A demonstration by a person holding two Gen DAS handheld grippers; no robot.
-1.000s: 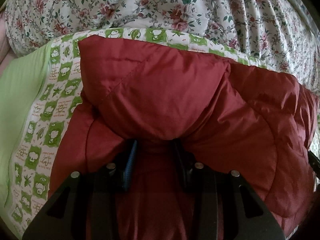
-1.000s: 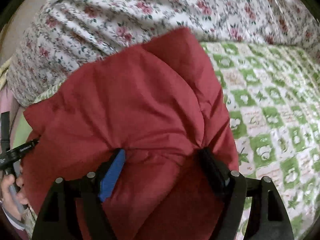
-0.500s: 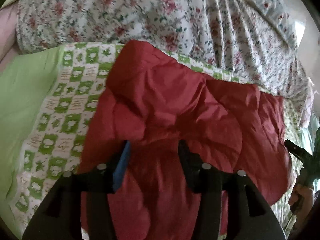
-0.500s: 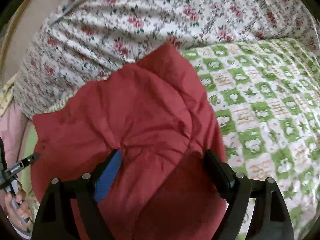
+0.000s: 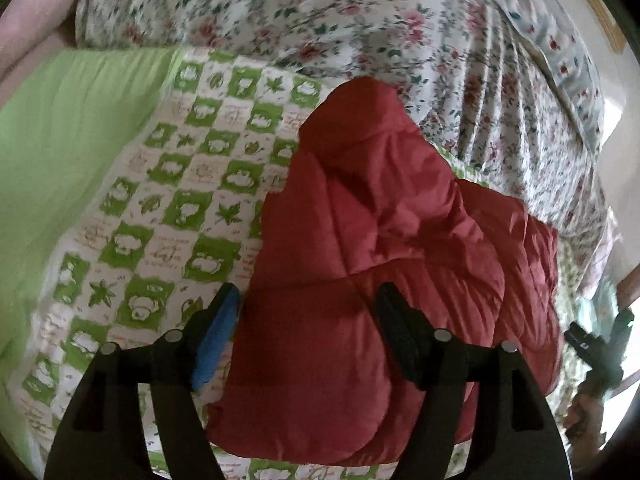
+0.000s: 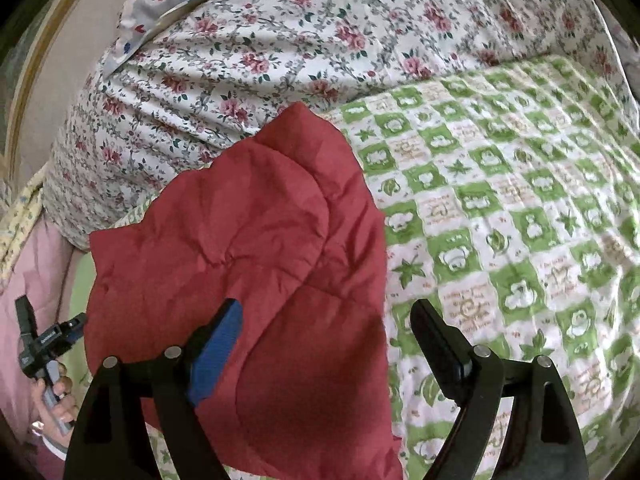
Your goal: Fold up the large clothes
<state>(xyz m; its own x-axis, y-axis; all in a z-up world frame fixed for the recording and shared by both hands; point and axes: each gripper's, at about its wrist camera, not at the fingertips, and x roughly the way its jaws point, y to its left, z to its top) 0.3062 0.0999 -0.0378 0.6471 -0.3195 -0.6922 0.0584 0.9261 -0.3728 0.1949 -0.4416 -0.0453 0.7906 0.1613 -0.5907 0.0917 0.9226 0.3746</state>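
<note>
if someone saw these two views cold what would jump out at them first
The puffy red quilted jacket dominates the middle of both views, lying bunched on the green-and-white checked bedspread. Behind it rises a heap of rose-print floral bedding. In the foreground, the left gripper and right gripper stand open over the jacket.

Both wrist views close above, facing down, sharing red jacket
</note>
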